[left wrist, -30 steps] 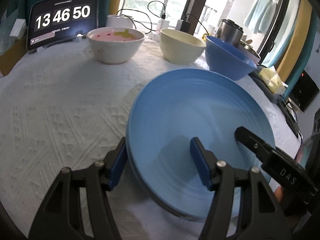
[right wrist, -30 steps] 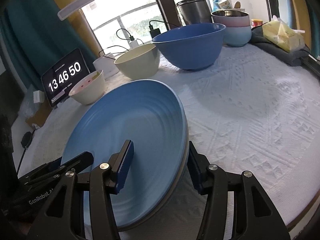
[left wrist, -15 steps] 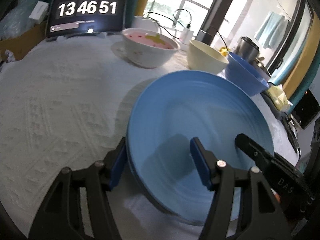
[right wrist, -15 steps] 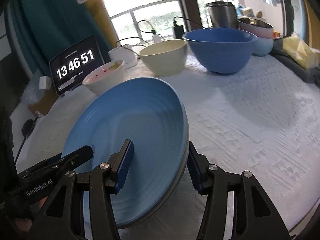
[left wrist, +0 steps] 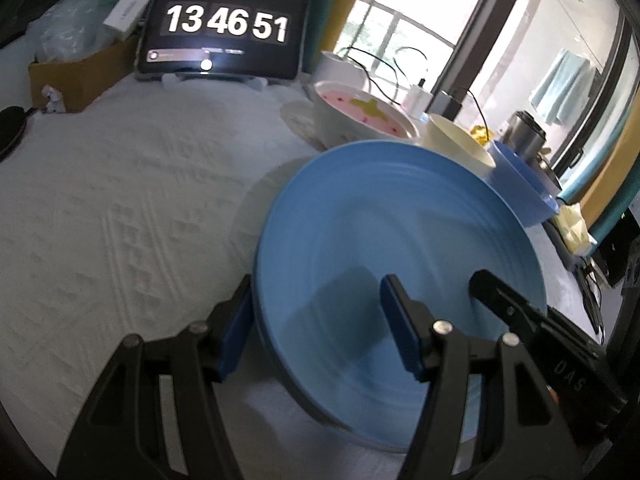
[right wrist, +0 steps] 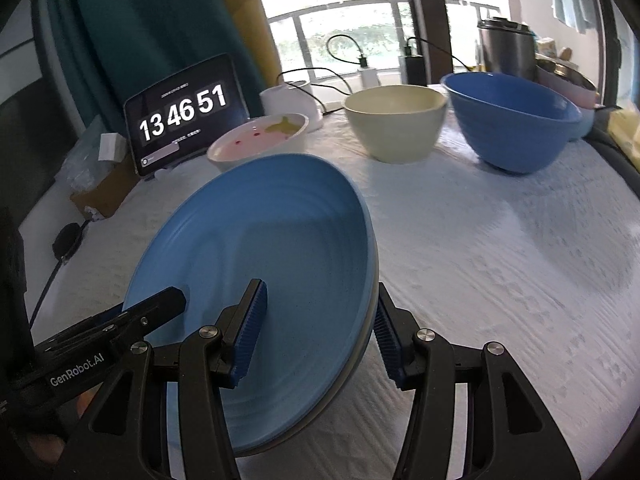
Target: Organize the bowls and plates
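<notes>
Above the near edge of the white textured tablecloth (left wrist: 120, 208): one large blue plate (left wrist: 400, 264), ridged in concentric rings, raised clear of the cloth and tilted, a grey shadow lying on the cloth beside it. Left gripper (left wrist: 320, 332): clamped on the plate's left rim, one blue pad under the outer edge, the other on the upper face. Right gripper (right wrist: 318, 332): clamped on the opposite rim in like manner, one pad on the upper face, one beneath the edge; its black finger also shows at the plate's right side in the left wrist view. Along the far edge of the table, left to right: tablet clock (right wrist: 184, 114) reading 13 46 51, propped upright; white bowl with pink interior and yellow motif (right wrist: 260, 138); cream bowl (right wrist: 396, 120); deep blue bowl (right wrist: 512, 120), all three upright and standing apart. Behind these: white charger and black cables (right wrist: 366, 72); metal pot (right wrist: 506, 48) at the far right corner. Off the left edge: cardboard box (left wrist: 84, 72).
</notes>
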Motion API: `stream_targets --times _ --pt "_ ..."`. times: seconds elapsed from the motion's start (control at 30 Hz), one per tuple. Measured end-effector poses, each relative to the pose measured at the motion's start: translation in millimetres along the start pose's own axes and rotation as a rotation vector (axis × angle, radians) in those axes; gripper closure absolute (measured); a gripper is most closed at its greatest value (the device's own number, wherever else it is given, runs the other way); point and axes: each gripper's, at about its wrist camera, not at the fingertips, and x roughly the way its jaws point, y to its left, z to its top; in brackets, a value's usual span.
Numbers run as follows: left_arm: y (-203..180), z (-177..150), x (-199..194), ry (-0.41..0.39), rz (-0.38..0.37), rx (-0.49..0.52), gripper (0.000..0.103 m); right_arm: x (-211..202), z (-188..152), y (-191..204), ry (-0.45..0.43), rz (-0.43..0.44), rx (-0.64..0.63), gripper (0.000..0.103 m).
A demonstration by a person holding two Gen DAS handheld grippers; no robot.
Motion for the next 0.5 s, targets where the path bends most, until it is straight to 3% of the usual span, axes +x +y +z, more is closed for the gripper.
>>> stream_targets --times 0.5 --pt "50 19 -2 -0.036 0.076 -0.086 0.04 37 14 43 0.044 0.084 -0.036 0.048"
